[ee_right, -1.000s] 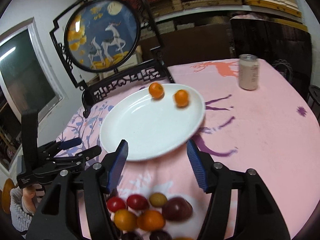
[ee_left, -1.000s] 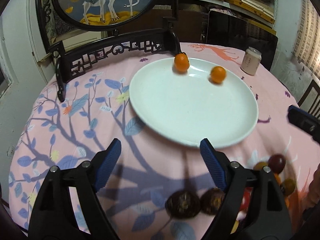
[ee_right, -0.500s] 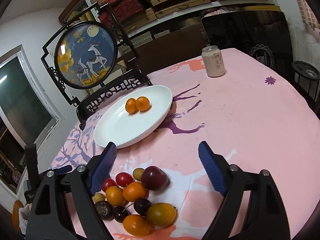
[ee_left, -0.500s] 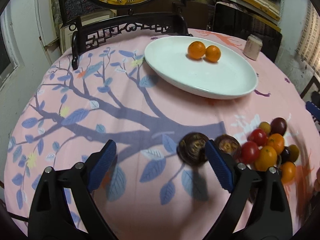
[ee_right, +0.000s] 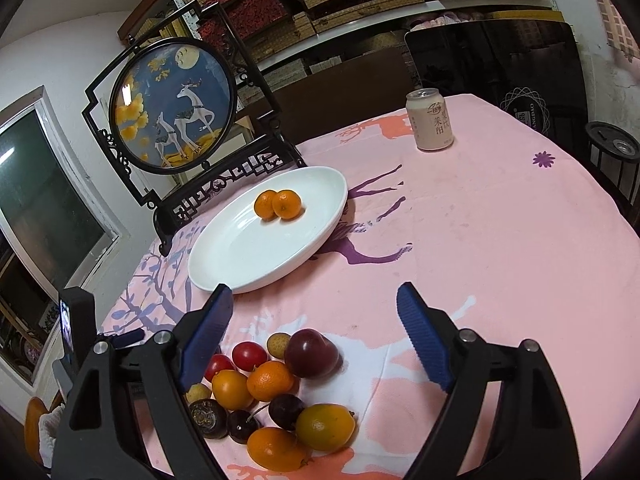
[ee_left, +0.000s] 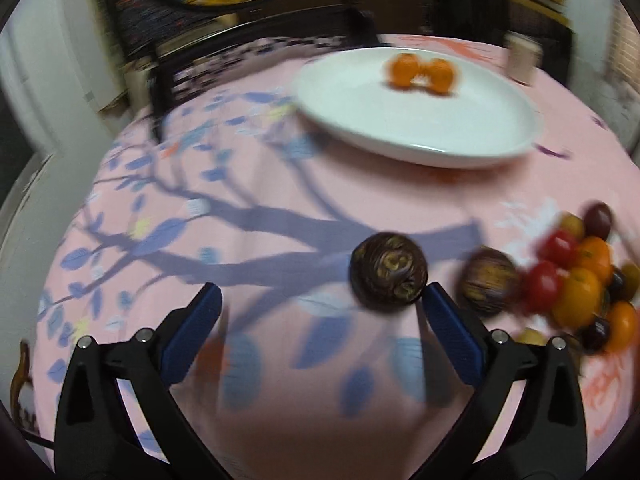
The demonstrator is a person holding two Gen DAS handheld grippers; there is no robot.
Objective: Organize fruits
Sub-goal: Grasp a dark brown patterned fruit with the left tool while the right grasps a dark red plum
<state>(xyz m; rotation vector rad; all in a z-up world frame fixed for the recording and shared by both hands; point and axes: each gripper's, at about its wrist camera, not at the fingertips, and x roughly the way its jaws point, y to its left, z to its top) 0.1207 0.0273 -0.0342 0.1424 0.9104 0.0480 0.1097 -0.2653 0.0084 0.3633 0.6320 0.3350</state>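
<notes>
A white plate (ee_right: 224,256) holds two mandarins (ee_right: 278,204) side by side; the blurred left wrist view shows the plate (ee_left: 472,136) too. Near the table's front lies a pile of mixed fruit (ee_right: 272,380) with a dark red plum (ee_right: 312,354), and it also shows at the right edge (ee_left: 580,276). Two dark brown round fruits (ee_left: 388,272) (ee_left: 490,280) lie left of the pile. My left gripper (ee_left: 320,294) is low over the cloth, jaws opening and empty, with the nearer brown fruit just beyond its right fingertip. My right gripper (ee_right: 315,291) hangs open and empty over the pile.
A drink can (ee_right: 430,120) stands at the far side of the pink cloth (ee_right: 480,220). A framed round deer screen (ee_right: 172,104) on a black stand sits behind the plate. The left gripper's body (ee_right: 76,328) shows at the left edge. Shelves fill the background.
Both grippers drew back from the plate toward the fruit at the front and opened wider. The two mandarins rolled together on the plate. The left view dropped closer to the brown fruits.
</notes>
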